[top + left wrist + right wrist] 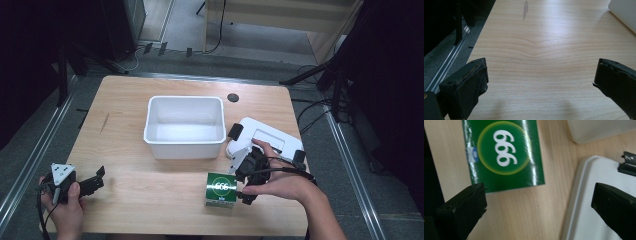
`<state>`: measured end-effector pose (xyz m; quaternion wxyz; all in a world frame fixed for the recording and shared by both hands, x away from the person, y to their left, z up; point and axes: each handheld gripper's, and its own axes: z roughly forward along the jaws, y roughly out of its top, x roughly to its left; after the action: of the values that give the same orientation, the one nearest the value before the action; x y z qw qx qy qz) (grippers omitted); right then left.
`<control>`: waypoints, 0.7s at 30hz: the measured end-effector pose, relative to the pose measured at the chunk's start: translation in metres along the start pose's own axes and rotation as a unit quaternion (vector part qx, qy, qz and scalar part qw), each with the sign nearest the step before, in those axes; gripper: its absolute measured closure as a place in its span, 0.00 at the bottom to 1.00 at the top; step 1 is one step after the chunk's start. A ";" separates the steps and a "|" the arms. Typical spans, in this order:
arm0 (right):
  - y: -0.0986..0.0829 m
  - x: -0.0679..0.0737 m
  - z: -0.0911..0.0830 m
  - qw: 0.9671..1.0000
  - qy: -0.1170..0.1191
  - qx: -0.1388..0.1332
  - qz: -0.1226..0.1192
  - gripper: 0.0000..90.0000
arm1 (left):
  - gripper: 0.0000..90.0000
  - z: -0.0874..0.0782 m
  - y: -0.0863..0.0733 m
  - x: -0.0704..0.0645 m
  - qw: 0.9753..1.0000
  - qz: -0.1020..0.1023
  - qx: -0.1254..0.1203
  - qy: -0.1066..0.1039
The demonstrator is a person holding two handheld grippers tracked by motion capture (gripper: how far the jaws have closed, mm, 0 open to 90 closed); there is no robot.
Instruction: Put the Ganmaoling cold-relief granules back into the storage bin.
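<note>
Box (pixel 221 188), green with "999" on top, sits on the table (pixel 130 195) just in front of the white bin (pixel 184 126). Right hand-held gripper (pixel 239 172) hovers just right of the box, jaws apart and empty, between it and the white lid (pixel 267 137). Left hand-held gripper (pixel 97 179) rests well left of the box, jaws spread over bare wood.

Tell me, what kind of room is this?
Probably a lab or recording studio: a wooden table stands between metal floor rails, with black stands and cables around it, and a person holds grippers.
</note>
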<state>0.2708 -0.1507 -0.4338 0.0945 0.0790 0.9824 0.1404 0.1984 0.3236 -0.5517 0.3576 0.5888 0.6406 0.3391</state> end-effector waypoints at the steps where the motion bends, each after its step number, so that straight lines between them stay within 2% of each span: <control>1: 0.002 0.002 0.001 1.000 -0.001 0.002 -0.006 0.00 | 0.00 0.000 0.000 0.000 1.000 -0.001 0.000 0.000; 8: 0.012 0.010 0.010 1.000 0.020 0.004 -0.018 0.00 | 0.00 0.000 0.000 0.000 1.000 0.001 0.003 0.000; 11: 0.015 0.013 0.014 0.999 0.024 0.003 -0.027 0.00 | 0.00 0.001 0.000 0.000 1.000 0.002 0.005 0.000; 13: 0.017 0.016 0.015 0.999 0.029 0.003 -0.025 0.00 | 0.00 0.001 0.000 0.000 1.000 0.003 0.005 0.001; 21: 0.023 0.018 0.028 0.999 0.036 0.010 -0.037 0.00 | 0.00 0.001 0.000 0.000 1.000 0.003 0.005 0.001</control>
<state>0.2623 -0.1185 -0.4561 0.0630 0.0384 0.9888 0.1294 0.1994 0.3235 -0.5518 0.3530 0.5920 0.6413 0.3371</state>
